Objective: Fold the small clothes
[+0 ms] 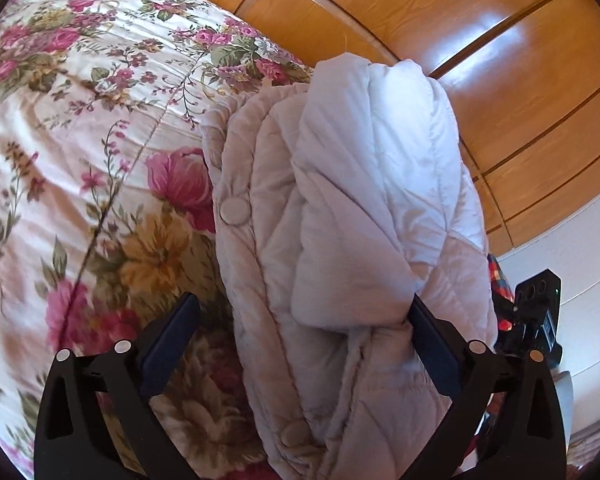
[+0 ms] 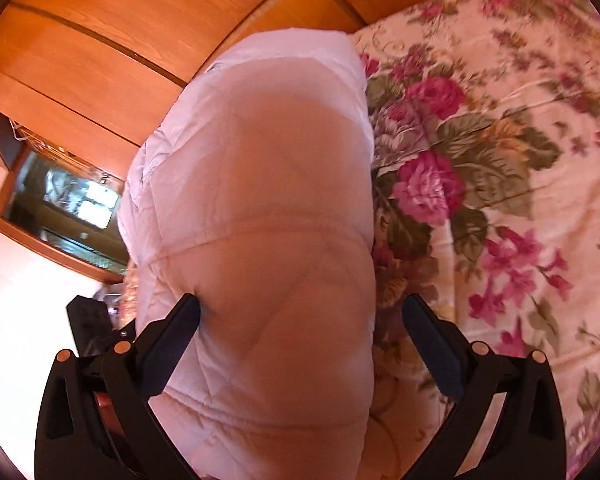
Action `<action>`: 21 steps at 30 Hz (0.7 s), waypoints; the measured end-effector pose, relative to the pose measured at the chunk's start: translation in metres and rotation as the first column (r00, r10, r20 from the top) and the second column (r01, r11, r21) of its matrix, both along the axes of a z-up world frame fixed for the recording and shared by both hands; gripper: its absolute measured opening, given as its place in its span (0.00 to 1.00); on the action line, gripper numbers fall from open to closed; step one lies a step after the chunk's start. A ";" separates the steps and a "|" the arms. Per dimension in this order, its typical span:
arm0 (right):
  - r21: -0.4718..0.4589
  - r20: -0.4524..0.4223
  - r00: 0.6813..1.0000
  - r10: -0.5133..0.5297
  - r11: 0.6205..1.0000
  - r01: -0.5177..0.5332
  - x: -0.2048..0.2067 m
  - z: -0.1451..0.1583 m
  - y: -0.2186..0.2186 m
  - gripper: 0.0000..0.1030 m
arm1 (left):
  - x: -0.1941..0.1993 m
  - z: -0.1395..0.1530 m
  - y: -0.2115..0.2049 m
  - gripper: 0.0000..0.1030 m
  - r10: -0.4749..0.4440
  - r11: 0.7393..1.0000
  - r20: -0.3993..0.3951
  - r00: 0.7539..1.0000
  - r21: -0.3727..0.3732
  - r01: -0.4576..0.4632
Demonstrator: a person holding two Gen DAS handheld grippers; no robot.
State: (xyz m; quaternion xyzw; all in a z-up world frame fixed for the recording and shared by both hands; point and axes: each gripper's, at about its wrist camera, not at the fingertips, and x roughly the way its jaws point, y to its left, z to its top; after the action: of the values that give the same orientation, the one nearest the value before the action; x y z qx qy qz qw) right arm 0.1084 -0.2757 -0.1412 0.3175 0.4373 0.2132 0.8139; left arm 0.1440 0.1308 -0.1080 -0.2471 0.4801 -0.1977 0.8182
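Both my jaws are spread wide, nothing pinched. Left gripper (image 1: 305,316) and right gripper (image 2: 301,316) straddle the folded quilted jacket (image 1: 340,216) on the floral bedspread (image 1: 80,152). I'd back off slowly so the 2 pads don't snag the fold.

Black tongs (image 1: 304,320); navy pads (image 1: 168,344); round silver pivot pins.
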 end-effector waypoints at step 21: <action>0.120 0.084 0.996 0.038 0.992 -0.048 0.021 0.002 0.015 0.62 | 0.013 -0.019 -0.022 0.51 -0.079 0.988 -0.007 0.997 -0.132 0.078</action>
State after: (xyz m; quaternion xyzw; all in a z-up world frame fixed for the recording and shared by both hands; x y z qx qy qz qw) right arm 0.1292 -0.2606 -0.1397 0.3483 0.3966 0.2696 0.8054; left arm 0.1569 0.1090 -0.1266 -0.2826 0.4803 -0.2595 0.7887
